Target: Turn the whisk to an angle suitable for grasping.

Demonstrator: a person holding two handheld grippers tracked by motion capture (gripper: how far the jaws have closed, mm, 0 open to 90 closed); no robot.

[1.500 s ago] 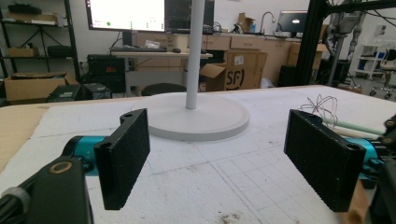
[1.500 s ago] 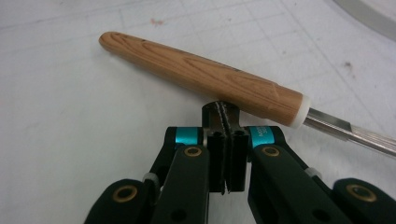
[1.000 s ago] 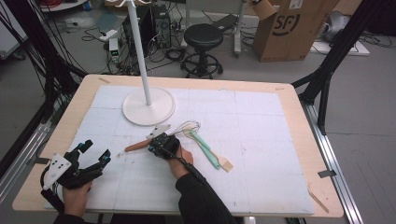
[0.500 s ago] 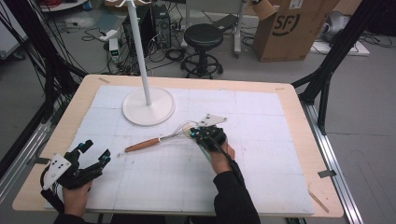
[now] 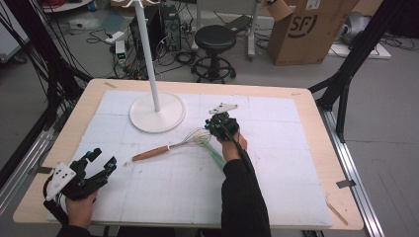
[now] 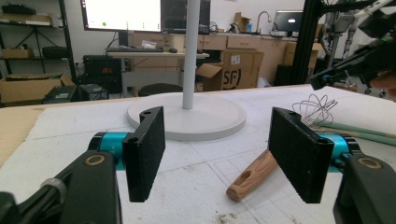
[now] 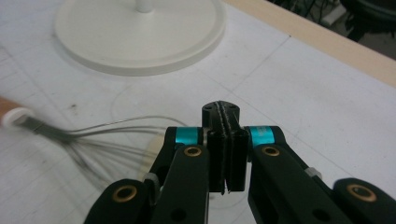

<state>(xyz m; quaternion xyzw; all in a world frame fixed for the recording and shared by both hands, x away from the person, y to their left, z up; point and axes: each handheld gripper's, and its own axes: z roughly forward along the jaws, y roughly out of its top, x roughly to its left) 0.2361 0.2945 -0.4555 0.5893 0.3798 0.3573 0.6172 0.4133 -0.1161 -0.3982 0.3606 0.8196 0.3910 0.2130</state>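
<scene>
My left gripper (image 5: pixel 101 165): jaws apart, closing, nothing between | my right gripper (image 5: pixel 213 127): clenched, holds nothing, above whisk (image 5: pixel 170 147) | whisk lies beside stand base (image 5: pixel 157 112) | spatula (image 5: pixel 213 154) touches whisk wires

left claw (image 5: pixel 101 163): jaws apart, just been closing, nothing between | right claw (image 5: pixel 211 127): jaws closed

A lab: monitors (image 6: pixel 144 14), cardboard boxes (image 5: pixel 316 29), cables (image 5: pixel 39 64) beside the table (image 5: pixel 306 106)
</scene>
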